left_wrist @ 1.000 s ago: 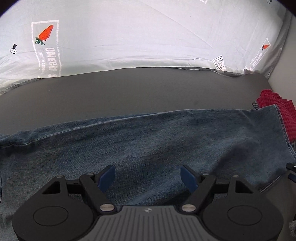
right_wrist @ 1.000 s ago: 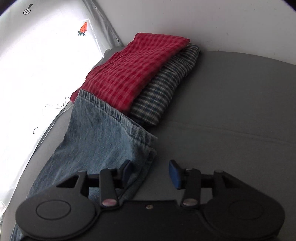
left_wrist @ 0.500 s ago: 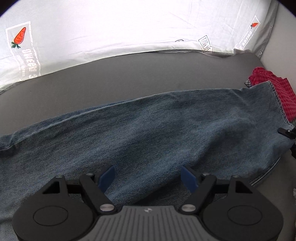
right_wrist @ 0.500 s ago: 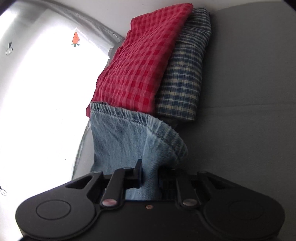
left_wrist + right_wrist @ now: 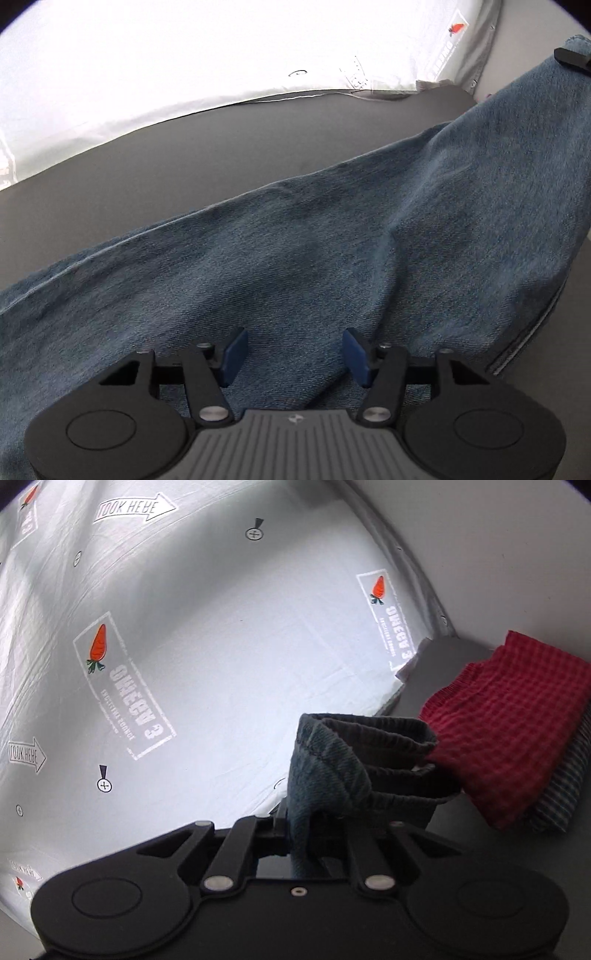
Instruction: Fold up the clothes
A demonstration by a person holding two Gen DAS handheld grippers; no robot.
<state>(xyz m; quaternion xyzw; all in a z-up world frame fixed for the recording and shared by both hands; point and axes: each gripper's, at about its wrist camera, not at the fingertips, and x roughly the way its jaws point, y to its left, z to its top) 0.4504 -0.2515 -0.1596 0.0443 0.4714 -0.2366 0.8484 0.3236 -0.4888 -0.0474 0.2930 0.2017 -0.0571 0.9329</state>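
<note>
Denim, mid-blue, fills the left wrist view: the jeans (image 5: 332,258) lie across the grey surface (image 5: 221,147), running from near left up to far right, where the leg end lifts off the surface. Left gripper (image 5: 293,354) hovers just over the cloth, blue pads (image 5: 234,350) spread wide, nothing between them. White printed sheet (image 5: 166,55) lies beyond, far side. A black tip of the right gripper (image 5: 570,59) shows at the raised end.

Right wrist view: right gripper (image 5: 314,834) closed hard on the hem end of the jeans (image 5: 332,768); stacked hem layers bunch above the jaws. Folded red checked cloth (image 5: 509,716) sits on a blue plaid one (image 5: 565,786), far right on the grey surface. Carrot-print sheet (image 5: 221,646) to the left.

Judgement: denim is heavy and fairly stiff, not slippery; it will hang and crease rather than flutter. Thick hem seam gives a secure hold. Left gripper would best pinch the near side seam or edge around mid-leg, not the flat middle
</note>
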